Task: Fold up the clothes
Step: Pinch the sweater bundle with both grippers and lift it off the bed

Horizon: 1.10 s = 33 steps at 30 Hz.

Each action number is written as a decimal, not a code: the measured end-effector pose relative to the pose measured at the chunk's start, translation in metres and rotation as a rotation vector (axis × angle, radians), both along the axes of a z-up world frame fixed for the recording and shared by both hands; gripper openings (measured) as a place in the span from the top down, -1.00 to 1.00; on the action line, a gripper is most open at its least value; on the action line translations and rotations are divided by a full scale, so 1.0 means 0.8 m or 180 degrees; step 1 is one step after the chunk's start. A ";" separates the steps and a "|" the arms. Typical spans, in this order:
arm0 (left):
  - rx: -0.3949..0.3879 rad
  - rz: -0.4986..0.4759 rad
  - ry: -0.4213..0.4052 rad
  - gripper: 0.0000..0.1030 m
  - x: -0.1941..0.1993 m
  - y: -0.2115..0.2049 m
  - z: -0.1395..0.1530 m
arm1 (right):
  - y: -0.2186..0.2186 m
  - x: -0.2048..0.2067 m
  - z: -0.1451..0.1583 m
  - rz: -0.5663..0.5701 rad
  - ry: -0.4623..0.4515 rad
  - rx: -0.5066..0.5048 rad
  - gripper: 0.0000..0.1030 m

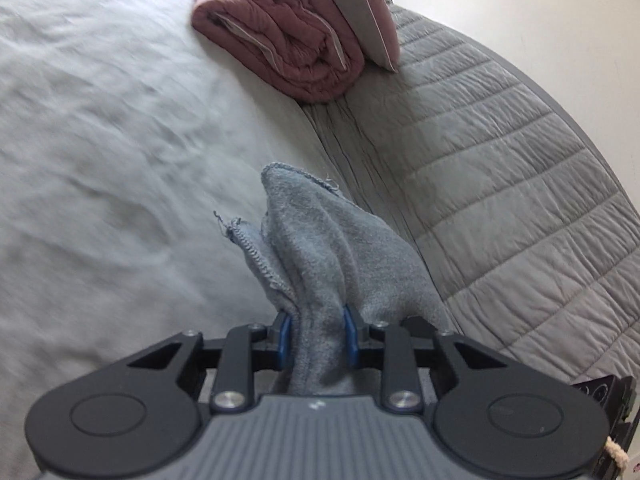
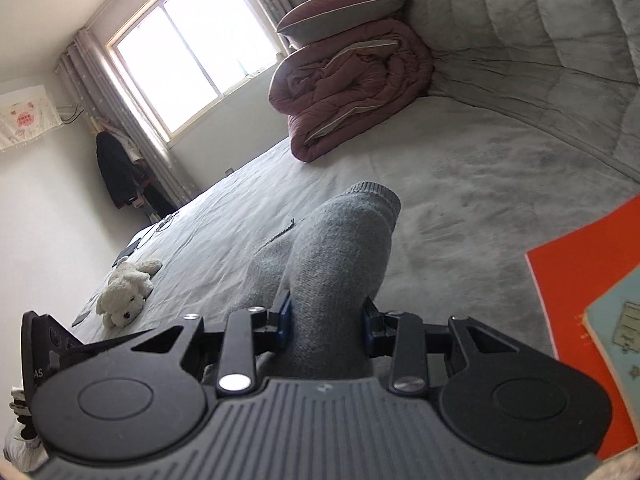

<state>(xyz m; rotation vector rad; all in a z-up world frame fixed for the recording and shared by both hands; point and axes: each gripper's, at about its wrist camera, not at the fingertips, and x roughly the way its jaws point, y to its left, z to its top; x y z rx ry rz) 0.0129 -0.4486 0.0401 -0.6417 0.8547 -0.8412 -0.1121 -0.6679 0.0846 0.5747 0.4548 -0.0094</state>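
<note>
The left tongs [image 1: 318,334] pinch a bunched fold of a grey-blue knit garment [image 1: 320,248] between their blue pads [image 1: 284,340]. The cloth stands up ahead of them in a rumpled peak, with a frayed, stitched hem [image 1: 250,248] hanging at its left side. The right tongs [image 2: 326,330] pinch another thick roll of the same grey knit garment [image 2: 340,264], and a ribbed cuff or hem [image 2: 376,192] shows at its far end. Both bunches are held above the bed [image 1: 100,140], which is covered by a pale grey sheet.

At the head of the bed, a folded dusty-pink quilt [image 2: 352,92] lies on the sheet with a pillow [image 2: 344,6] on top of it. Both rest against a grey quilted headboard cover [image 1: 500,152].

In the right wrist view, a white plush dog [image 2: 126,294] lies near the far edge of the bed, and a few small dark flat items beside it are too small to identify. An orange mat or board [image 2: 580,272] reaches in from the right edge, with a light blue book or card [image 2: 616,320] lying on it. The print on that item is too blurred to read.

A bright window [image 2: 192,48] with grey curtains sits in the far wall. A pale hanging cloth [image 2: 26,116] on the wall beside it carries pink marks that cannot be read. Dark clothes [image 2: 116,172] hang below the curtain. The letters "AS" are visible on a black part [image 2: 38,374] at the left edge of the right wrist view.
</note>
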 end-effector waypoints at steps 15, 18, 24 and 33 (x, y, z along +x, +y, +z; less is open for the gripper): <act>-0.0037 0.0115 0.0130 0.51 -0.025 -0.056 -0.028 | -0.061 -0.028 -0.036 -0.0257 -0.0025 0.0178 0.29; -0.0005 0.0149 0.0132 0.51 -0.026 -0.058 -0.035 | -0.063 -0.025 -0.043 -0.0253 0.0020 0.0190 0.29; 0.0073 0.0157 0.0113 0.51 -0.034 -0.071 -0.048 | -0.067 -0.023 -0.053 -0.0357 0.0133 0.0114 0.28; 0.0017 0.0198 0.0149 0.51 -0.038 -0.080 -0.048 | -0.074 -0.027 -0.046 -0.0494 0.0115 0.0082 0.28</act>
